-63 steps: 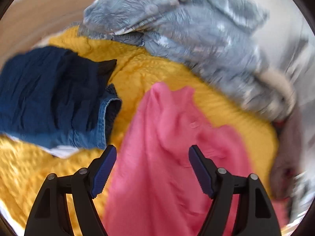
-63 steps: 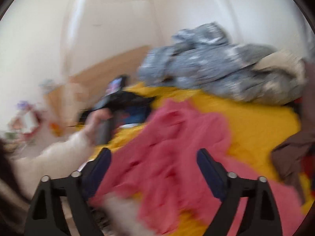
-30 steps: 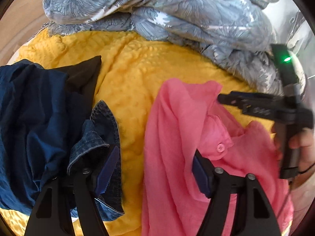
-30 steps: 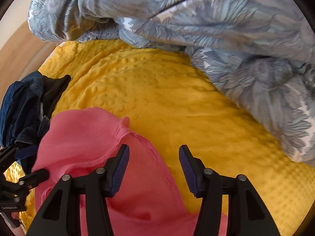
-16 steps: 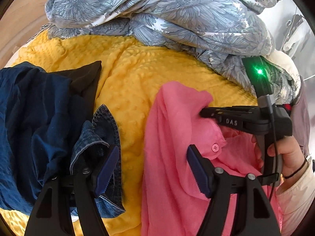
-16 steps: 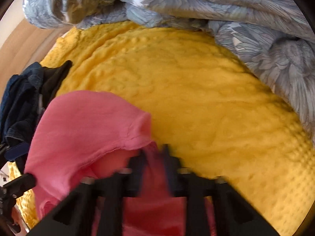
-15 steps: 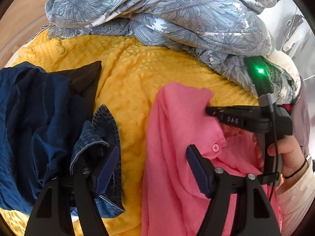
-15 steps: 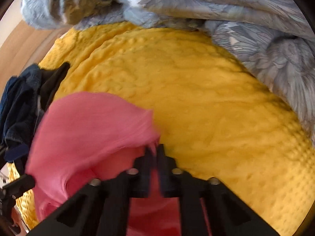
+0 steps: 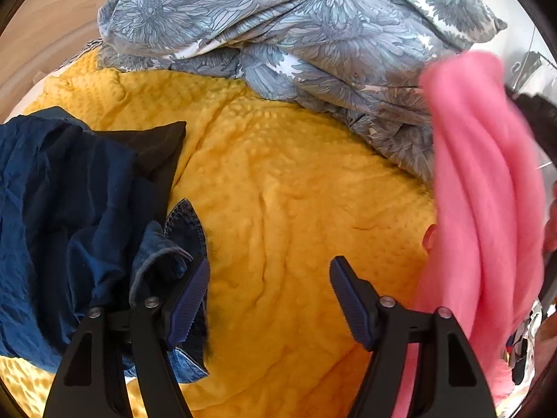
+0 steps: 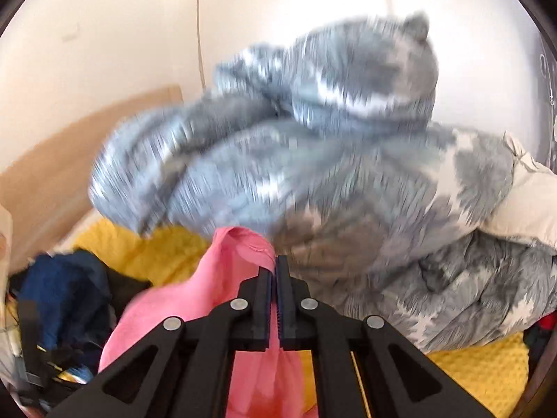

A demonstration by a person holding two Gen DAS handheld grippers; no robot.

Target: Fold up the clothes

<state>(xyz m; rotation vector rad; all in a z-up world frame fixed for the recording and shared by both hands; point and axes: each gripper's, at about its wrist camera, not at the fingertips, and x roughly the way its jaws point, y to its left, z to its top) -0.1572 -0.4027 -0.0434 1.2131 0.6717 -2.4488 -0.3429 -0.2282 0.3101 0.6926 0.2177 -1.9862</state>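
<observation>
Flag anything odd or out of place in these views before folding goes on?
Nothing damaged or spilled. The right gripper is shut on a bunched edge of the pink garment, which hangs in creased folds, not flat. The left gripper is open over the yellow blanket; dark blue clothes lie crumpled beside its fingers.

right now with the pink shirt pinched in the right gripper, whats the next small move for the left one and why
Probably bring the left gripper across to the hanging pink shirt and pinch a second edge. The right gripper is shut on one bunched bit of it, so the shirt dangles in folds above the yellow blanket, while the left one is open and holds nothing.
</observation>
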